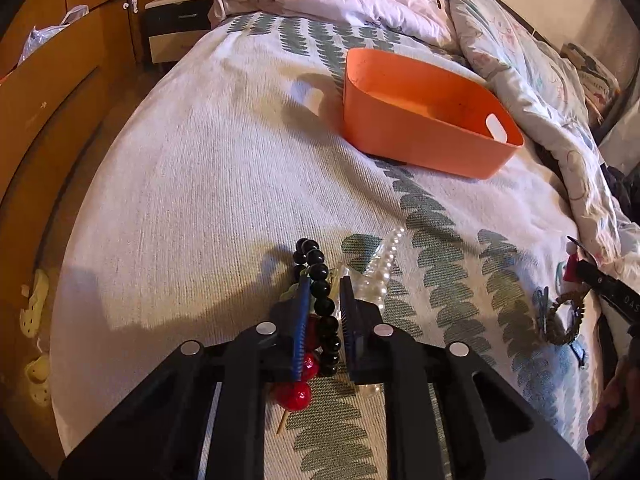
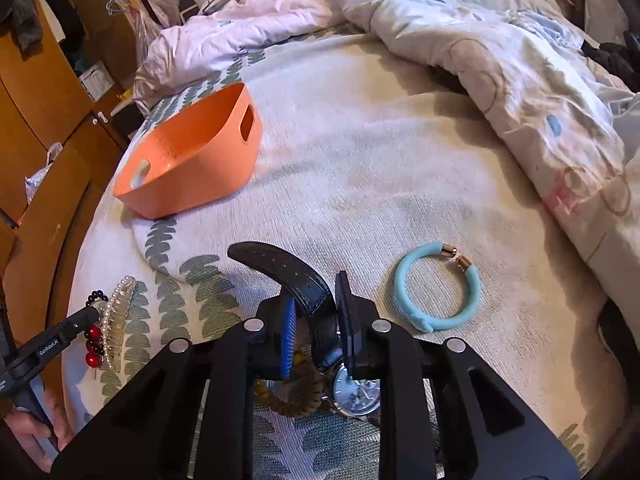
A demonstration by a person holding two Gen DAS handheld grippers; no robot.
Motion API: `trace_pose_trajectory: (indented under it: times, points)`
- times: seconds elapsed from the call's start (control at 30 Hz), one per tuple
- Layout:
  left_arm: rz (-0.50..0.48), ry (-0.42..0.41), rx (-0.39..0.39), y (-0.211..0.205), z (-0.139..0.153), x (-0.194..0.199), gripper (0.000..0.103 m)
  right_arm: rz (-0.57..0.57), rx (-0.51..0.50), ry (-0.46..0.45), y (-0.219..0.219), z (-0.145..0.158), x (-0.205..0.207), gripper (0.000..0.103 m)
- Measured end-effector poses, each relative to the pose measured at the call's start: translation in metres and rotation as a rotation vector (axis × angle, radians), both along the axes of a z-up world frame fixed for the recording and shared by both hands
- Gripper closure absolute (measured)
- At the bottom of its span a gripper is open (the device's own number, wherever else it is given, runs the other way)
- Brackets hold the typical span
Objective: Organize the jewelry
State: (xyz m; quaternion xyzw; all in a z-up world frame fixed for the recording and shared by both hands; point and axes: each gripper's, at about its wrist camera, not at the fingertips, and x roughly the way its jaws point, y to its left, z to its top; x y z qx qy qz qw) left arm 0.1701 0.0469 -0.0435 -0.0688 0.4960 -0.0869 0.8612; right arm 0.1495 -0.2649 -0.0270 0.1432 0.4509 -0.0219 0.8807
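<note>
Black bead bracelet [image 1: 322, 300] with red beads at its near end sits nearest the lens in the left wrist view, pinched between the blue-ribbed pads of the left gripper [image 1: 325, 286]; jaws nearly together, clamped on the strand. A pearl hair comb [image 1: 380, 270] lies just beside it, touching the outer side of the right-hand finger.

Right wrist view: right gripper [image 2: 316, 300] is closed on the black strap of a wristwatch [image 2: 298, 276]. Strap curves up and forward out of the pads; the watch's silver face hangs below, at the near edge of the bed. A brown coiled hair tie [image 2: 298, 398] lies under the gripper beside the watch face.

Seen only from the right wrist: a light blue bangle [image 2: 438, 288] with gold end caps, flat on the bedspread [image 2: 360, 160] to the right of the gripper, apart from it. A hand [image 2: 30, 432] holds the left gripper's handle at the lower left corner of that frame.

Seen only from the left wrist: pale clogs [image 1: 34, 308] on the floor beside the left edge of the bed, and a nightstand [image 1: 176, 28] past the far left corner.

Both views: orange bin [image 1: 424, 116] stands on the bedspread toward the far half of the bed, well apart from both grippers. Nothing visible inside it. Rumpled duvet [image 1: 520, 60] is heaped along the far and right edges.
</note>
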Motion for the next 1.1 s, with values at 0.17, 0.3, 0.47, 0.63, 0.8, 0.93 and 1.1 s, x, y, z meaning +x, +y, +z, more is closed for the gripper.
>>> trace_pose_trajectory:
  times: [0.17,0.3,0.47,0.63,0.8,0.93,1.1]
  points:
    - [0.002,-0.034,-0.006,0.003,0.013,-0.003,0.092,-0.005,0.015,-0.02,-0.004,0.009,-0.005,0.094]
    - [0.004,-0.042,-0.008,0.005,0.017,-0.004,0.092,-0.001,0.024,-0.027,-0.005,0.013,-0.007,0.095]
    - [0.01,-0.015,-0.025,0.008,0.009,0.0,0.092,-0.006,0.035,-0.032,-0.006,0.014,-0.008,0.095]
    - [-0.008,-0.006,-0.041,0.004,0.004,0.001,0.092,-0.011,0.038,-0.04,-0.009,0.019,-0.009,0.095]
    - [-0.035,-0.001,-0.046,0.0,0.0,0.001,0.092,-0.01,0.04,-0.048,-0.01,0.022,-0.01,0.095]
    - [-0.047,0.03,-0.061,-0.001,-0.006,0.005,0.09,-0.01,0.039,-0.05,-0.01,0.022,-0.01,0.095]
    - [-0.051,0.056,-0.097,0.002,-0.015,0.008,0.084,-0.007,0.04,-0.05,-0.009,0.022,-0.01,0.095]
